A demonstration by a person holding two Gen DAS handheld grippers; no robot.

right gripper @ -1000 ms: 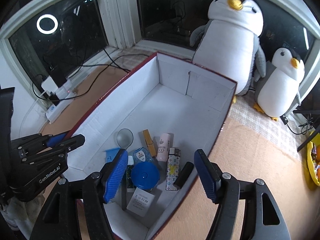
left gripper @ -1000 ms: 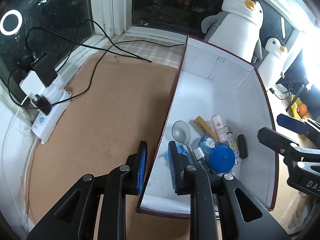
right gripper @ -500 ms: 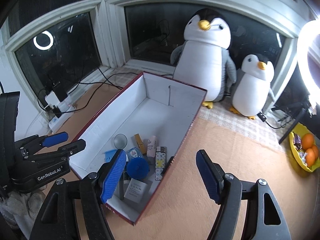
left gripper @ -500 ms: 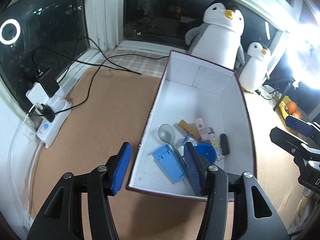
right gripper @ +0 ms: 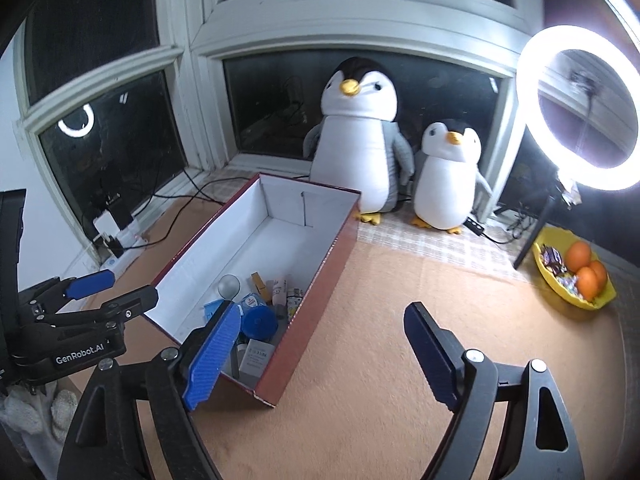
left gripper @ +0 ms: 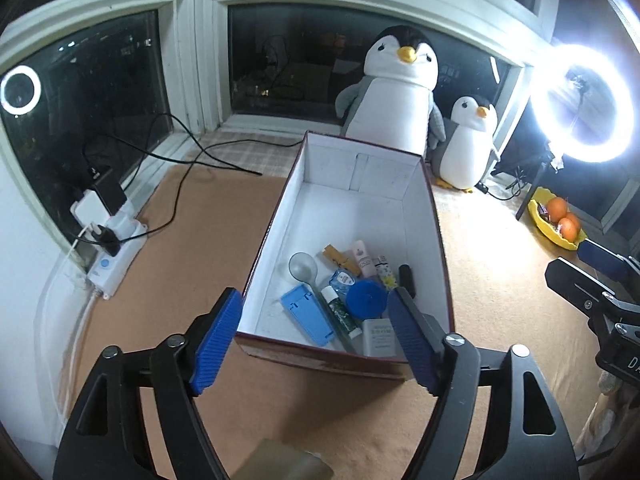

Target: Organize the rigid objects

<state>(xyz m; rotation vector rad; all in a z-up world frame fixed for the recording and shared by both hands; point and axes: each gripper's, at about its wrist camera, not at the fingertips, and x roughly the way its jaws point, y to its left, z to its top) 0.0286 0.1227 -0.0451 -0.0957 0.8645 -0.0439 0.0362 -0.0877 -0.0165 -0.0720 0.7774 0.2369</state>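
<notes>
The left gripper (right gripper: 108, 292), seen from the right wrist view, carries the white lettering "GenRobot.AI" on its black body; print on the small things in the box is too small to read.

A long box (left gripper: 276, 216) with white inside walls and a dark red outside lies on the tan mat, its long axis running from the grippers toward the big penguin toy (left gripper: 394, 92) at the window. All its contents sit at the end farthest from the penguin: a clear plastic spoon (left gripper: 304, 268) with its bowl toward the penguin, a flat light blue case (left gripper: 306, 314), a round blue lid (left gripper: 366, 300), a wooden clothespin (left gripper: 340, 258), a pink tube (left gripper: 362, 256), a black stick (left gripper: 406, 278) and a white carton (left gripper: 378, 338).

A yellow bowl (right gripper: 600, 300) holding oranges and sweets sits right of the penguin.

The left gripper (left gripper: 312, 338) stands wide, its jaws opening, nothing between them. The right gripper (right gripper: 320, 354) is likewise wide and opening, empty, its left finger over the box's near corner.
</notes>
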